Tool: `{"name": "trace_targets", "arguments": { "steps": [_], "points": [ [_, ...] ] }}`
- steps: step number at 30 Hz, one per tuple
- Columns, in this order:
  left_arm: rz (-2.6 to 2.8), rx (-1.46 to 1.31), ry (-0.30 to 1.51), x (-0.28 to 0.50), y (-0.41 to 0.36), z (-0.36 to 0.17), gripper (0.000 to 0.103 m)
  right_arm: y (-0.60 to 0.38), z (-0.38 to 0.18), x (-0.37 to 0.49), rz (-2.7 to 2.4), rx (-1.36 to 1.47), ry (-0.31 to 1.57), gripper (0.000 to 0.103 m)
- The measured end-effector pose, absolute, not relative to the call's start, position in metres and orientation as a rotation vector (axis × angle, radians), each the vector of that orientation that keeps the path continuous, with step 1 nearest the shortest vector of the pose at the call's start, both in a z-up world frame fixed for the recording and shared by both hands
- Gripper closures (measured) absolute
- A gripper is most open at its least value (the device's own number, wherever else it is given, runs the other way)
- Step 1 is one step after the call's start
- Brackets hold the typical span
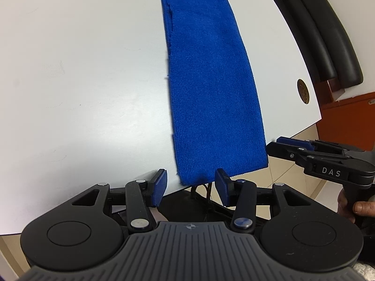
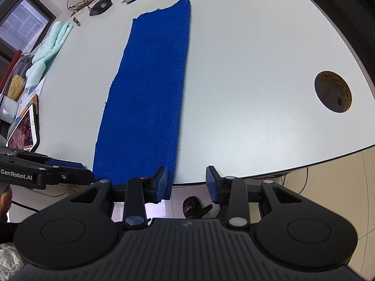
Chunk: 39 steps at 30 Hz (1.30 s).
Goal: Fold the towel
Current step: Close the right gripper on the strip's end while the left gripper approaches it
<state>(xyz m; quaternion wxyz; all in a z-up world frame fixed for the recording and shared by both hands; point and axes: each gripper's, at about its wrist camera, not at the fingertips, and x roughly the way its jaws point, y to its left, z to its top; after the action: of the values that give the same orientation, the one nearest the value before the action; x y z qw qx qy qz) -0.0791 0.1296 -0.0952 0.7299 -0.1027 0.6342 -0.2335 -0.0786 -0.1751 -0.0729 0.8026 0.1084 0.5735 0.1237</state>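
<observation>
Blue towel (image 1: 211, 82), long folded strip, flat on table (image 1: 82, 82)

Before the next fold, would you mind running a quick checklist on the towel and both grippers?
1. Blue towel lies flat as a long strip on the white table: ok.
2. Near end reachable, hanging slightly over the table edge: ok.
3. Left gripper open at the near left corner, nothing clamped: ok.
4. Right gripper open at the near right corner; whether its left pad touches the cloth: cannot tell.
5. Fold path along the strip clear; light green towel and cable hole lie off to the sides: ok.
6. Strip's layers aligned: not ok, the left edge looks ragged.
</observation>
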Motion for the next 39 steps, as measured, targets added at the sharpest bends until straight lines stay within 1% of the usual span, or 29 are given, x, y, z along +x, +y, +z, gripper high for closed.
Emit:
{"name": "trace_targets", "arguments": {
  "steps": [10, 20, 23, 26, 28, 32, 36, 39],
  "points": [
    [-0.505, -0.244, 1.399, -0.085, 0.134, -0.095, 0.056, -0.178, -0.081, -0.084, 0.302, 0.339, 1.282, 0.066],
    [-0.526, -0.201, 1.389, -0.089, 0.131, -0.092, 0.056, -0.177, -0.093, -0.083, 0.322, 0.414, 1.319, 0.066],
    [-0.534, -0.178, 1.373, -0.090, 0.130, -0.088, 0.056, -0.178, -0.097, -0.082, 0.325, 0.449, 1.332, 0.067],
    [-0.539, -0.162, 1.349, -0.091, 0.131, -0.083, 0.056, -0.178, -0.099, -0.079, 0.327, 0.476, 1.342, 0.072],
    [-0.540, -0.156, 1.335, -0.092, 0.132, -0.080, 0.056, -0.178, -0.100, -0.078, 0.329, 0.486, 1.350, 0.079],
    [-0.545, -0.135, 1.295, -0.094, 0.132, -0.074, 0.056, -0.178, -0.102, -0.077, 0.334, 0.510, 1.361, 0.085],
    [-0.572, -0.072, 1.224, -0.098, 0.127, -0.065, 0.056, -0.177, -0.099, -0.079, 0.347, 0.515, 1.355, 0.094],
    [-0.604, -0.001, 1.171, -0.103, 0.119, -0.061, 0.055, -0.176, -0.096, -0.079, 0.359, 0.527, 1.345, 0.096]
  ]
}}
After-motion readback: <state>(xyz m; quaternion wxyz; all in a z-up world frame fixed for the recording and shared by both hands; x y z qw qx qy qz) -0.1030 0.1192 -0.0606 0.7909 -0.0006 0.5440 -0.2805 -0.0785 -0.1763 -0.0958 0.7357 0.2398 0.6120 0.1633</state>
